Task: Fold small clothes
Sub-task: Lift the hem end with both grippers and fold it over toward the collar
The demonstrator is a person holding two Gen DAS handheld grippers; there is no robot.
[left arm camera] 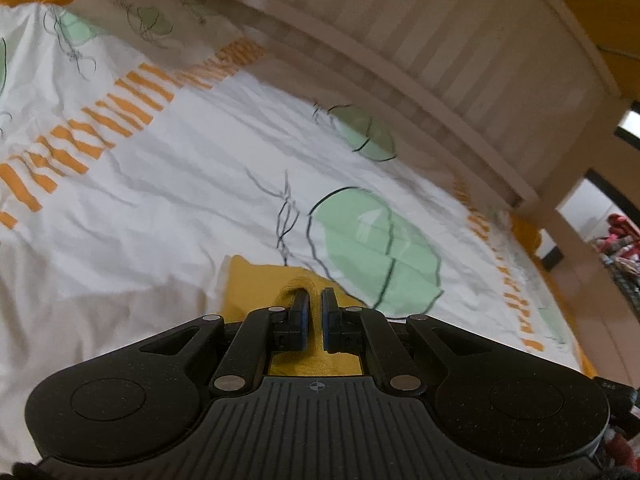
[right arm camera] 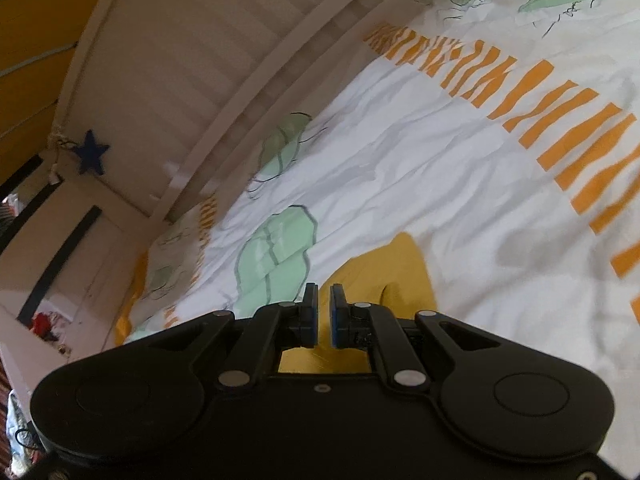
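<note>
A small mustard-yellow garment (left arm camera: 256, 280) lies on the white patterned bedcover (left arm camera: 160, 184). In the left wrist view my left gripper (left arm camera: 315, 299) sits low over it, jaws nearly closed, with a fold of the yellow cloth bunched around the left finger (left arm camera: 299, 306). In the right wrist view the same yellow garment (right arm camera: 384, 268) lies just beyond and under my right gripper (right arm camera: 324, 300). Its jaws stand a narrow gap apart, and I cannot see cloth pinched between them. Most of the garment is hidden under both grippers.
The bedcover (right arm camera: 440, 152) has green leaf prints and orange stripes. A pale wooden slatted bed rail (left arm camera: 460, 64) runs along the far edge, also in the right wrist view (right arm camera: 192, 80). A blue star (right arm camera: 91, 152) hangs on it. Clutter (left arm camera: 620, 240) lies on the floor beyond.
</note>
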